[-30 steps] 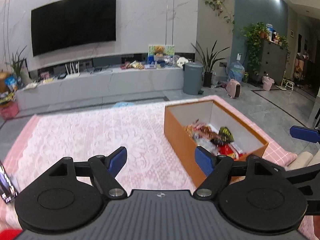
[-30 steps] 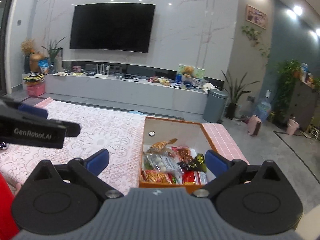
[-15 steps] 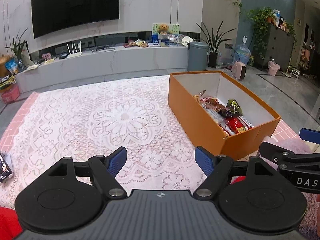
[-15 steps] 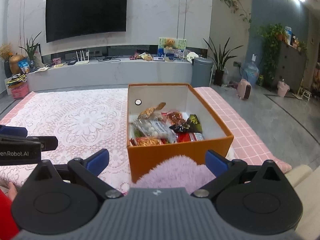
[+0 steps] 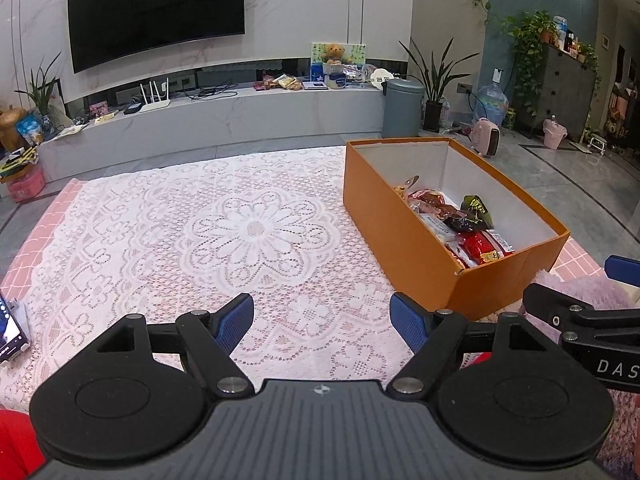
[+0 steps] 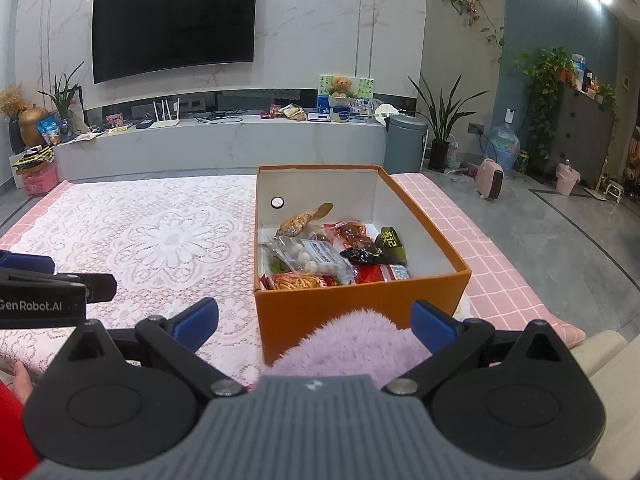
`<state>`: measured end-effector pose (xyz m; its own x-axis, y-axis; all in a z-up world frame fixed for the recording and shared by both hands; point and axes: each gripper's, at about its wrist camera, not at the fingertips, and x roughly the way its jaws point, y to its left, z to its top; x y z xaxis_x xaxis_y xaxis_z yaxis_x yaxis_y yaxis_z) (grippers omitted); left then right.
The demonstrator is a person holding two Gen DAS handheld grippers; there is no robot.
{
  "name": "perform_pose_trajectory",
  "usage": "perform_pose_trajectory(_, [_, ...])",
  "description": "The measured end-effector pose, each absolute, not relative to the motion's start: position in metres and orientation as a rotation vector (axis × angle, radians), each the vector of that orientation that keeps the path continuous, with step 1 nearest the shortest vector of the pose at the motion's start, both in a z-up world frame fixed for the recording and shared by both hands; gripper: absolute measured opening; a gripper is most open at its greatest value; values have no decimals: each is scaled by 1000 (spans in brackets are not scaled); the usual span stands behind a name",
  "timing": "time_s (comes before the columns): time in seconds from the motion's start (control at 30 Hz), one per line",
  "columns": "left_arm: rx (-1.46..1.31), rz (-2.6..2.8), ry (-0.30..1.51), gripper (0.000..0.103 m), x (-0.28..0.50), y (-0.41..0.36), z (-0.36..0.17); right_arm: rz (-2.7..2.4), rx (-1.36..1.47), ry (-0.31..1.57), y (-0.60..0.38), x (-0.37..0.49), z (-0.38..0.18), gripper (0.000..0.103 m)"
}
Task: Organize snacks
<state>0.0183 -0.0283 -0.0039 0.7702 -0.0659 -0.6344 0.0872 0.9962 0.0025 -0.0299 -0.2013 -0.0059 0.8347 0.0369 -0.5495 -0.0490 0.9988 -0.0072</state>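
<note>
An open orange box [image 5: 380, 204] [image 6: 360, 304] stands on the right part of a lace-covered table [image 5: 200, 248] [image 6: 140, 236]. Several snack packets [image 5: 460, 224] [image 6: 332, 256] lie inside it. My left gripper [image 5: 322, 322] is open and empty, low over the lace near the table's front edge, left of the box. My right gripper [image 6: 314, 322] is open and empty, just in front of the box's near wall, above a fluffy purple cushion [image 6: 352, 344]. Each gripper shows at the edge of the other's view.
A phone [image 5: 10, 330] lies at the table's left edge. Pink checked cloth [image 6: 492, 264] lies right of the box. Beyond the table stand a TV bench [image 6: 220, 140], a grey bin [image 6: 404, 142] and plants.
Both grippers have pulled back toward me and settled lower; the box now sits farther ahead and the purple cushion has come into view under the right gripper. Jaws stayed open.
</note>
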Motion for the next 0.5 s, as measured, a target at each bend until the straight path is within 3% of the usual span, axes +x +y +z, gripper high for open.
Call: perform_pose_trajectory(0.5, [26, -70, 687, 91, 18, -26, -1, 50, -29, 575, -201, -32, -5, 99])
